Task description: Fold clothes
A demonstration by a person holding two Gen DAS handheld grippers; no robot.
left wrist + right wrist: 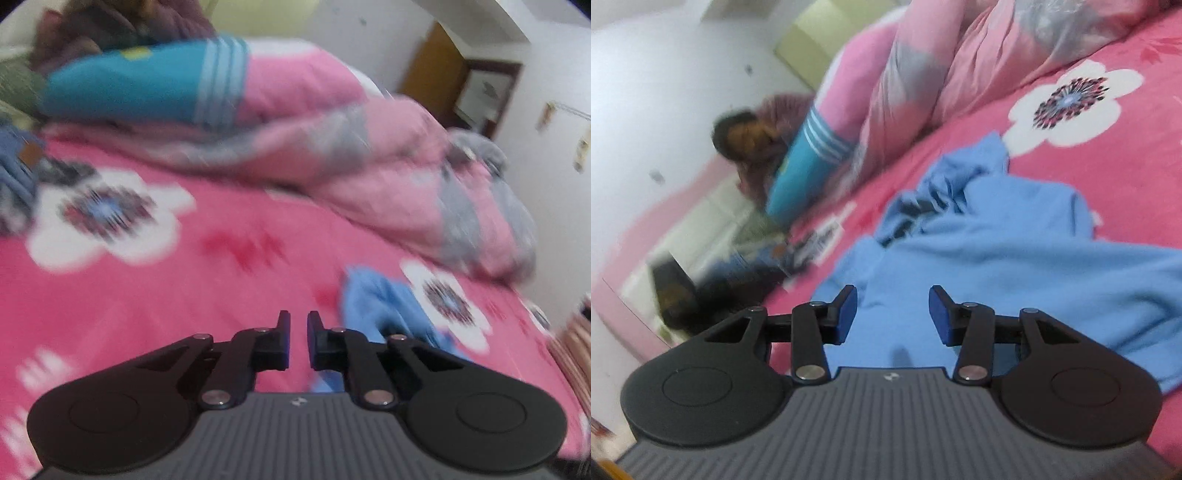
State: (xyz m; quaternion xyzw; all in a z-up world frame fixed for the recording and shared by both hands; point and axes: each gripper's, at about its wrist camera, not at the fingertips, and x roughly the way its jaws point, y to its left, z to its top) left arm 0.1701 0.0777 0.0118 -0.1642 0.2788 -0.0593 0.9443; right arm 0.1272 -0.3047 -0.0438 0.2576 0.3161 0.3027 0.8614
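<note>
A light blue garment (1015, 258) lies crumpled on the pink flowered bedsheet (1126, 177). In the right wrist view my right gripper (893, 306) hovers just over the garment's near part, open wide, with nothing between its blue pads. In the left wrist view a bit of the same blue garment (380, 306) shows to the right of my left gripper (298, 325). That gripper is above bare sheet (221, 266), its jaws only a narrow gap apart and holding nothing. Both views are blurred by motion.
A rumpled pink and grey quilt (369, 147) lies along the far side, with a teal striped pillow (129, 88) at its left. A person in dark maroon (750, 136) sits by the pillow. Blue and dark clothes (14, 173) lie at the left. The bed's edge (554, 332) is to the right.
</note>
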